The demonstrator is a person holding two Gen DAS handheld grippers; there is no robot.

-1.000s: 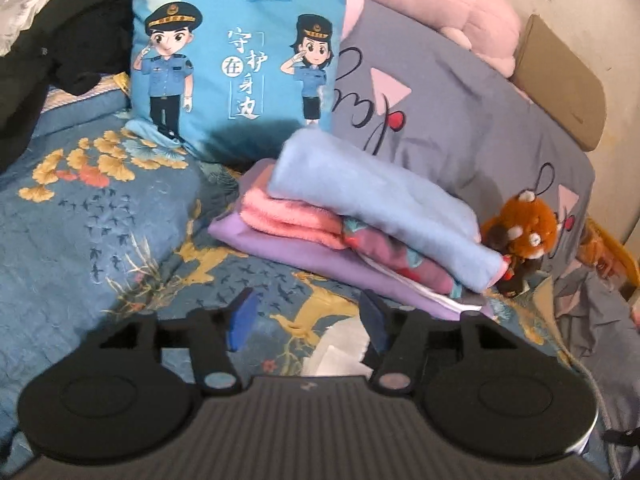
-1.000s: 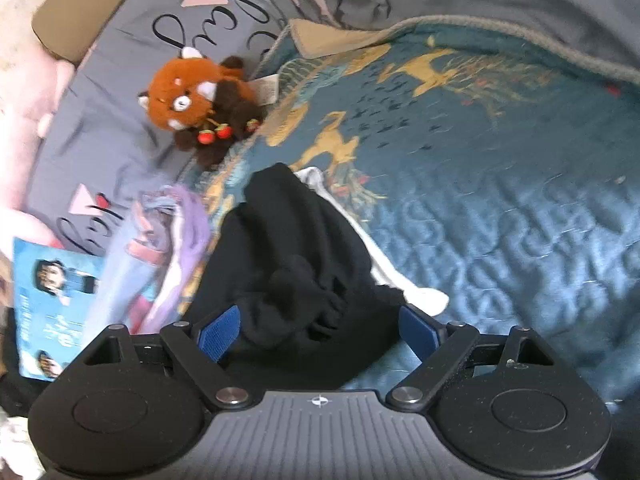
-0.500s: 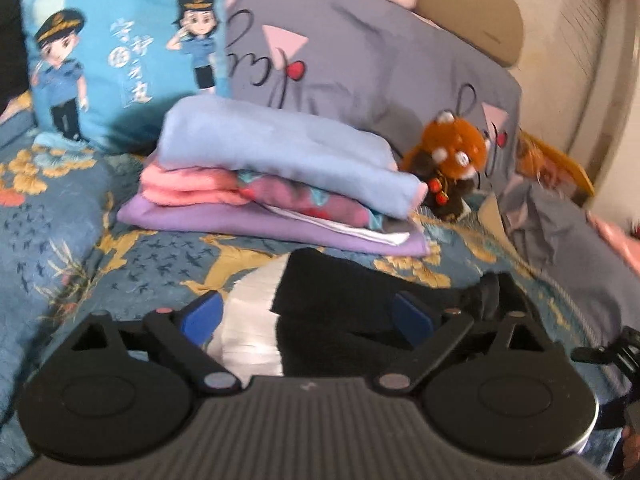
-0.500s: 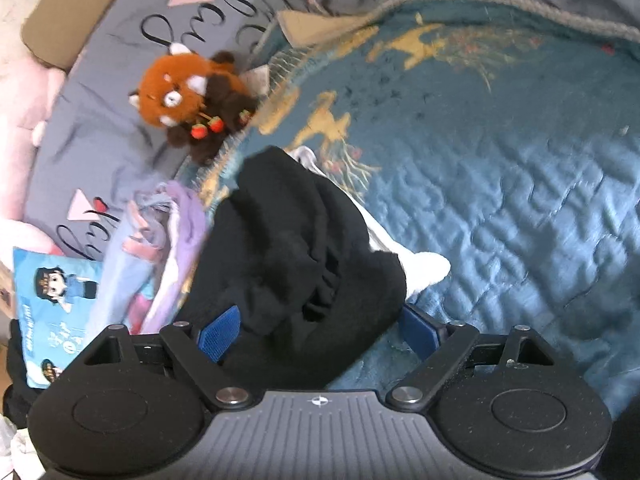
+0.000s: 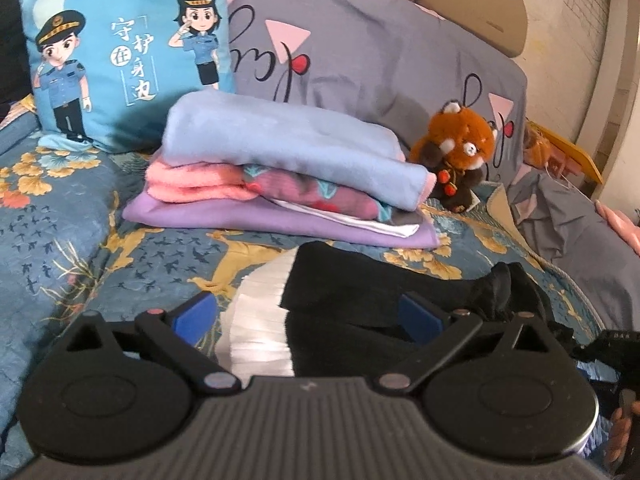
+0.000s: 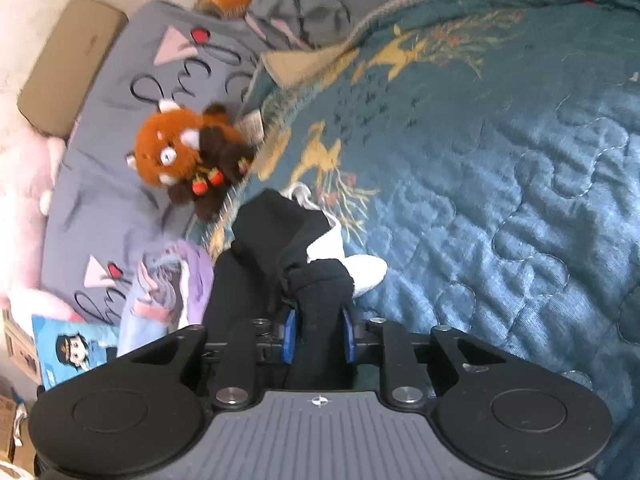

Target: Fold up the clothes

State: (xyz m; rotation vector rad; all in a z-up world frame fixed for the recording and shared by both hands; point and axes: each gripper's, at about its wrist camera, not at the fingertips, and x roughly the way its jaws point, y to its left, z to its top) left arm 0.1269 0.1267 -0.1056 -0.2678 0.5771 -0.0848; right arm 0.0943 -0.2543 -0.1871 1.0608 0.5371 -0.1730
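Nearest in the right wrist view, the right tongs (image 6: 318, 338) are closing, their blue pads (image 6: 289, 336) pressed against a bunched fold of the black garment (image 6: 260, 256), which fills the narrow gap between them. The garment has a white part (image 6: 360, 274) and lies crumpled on the blue quilted bedspread (image 6: 500, 200).

In the left wrist view, the left tongs (image 5: 308, 316) are spread wide and opening; their blue pads (image 5: 194, 314) sit either side of the same black garment (image 5: 360, 292) and its white pleated part (image 5: 256, 332), without pressing on it. At the right edge, part of a hand (image 5: 620, 428) on the other tool shows.

Just beyond the garment sits a stack of folded clothes (image 5: 280, 172): purple at the bottom, pink and patterned layers, light blue on top. To the stack's right, a red panda plush (image 5: 456, 152) sits upright. Further back, a blue cartoon cushion (image 5: 124, 48) leans at left beside a grey pillow (image 5: 360, 52).
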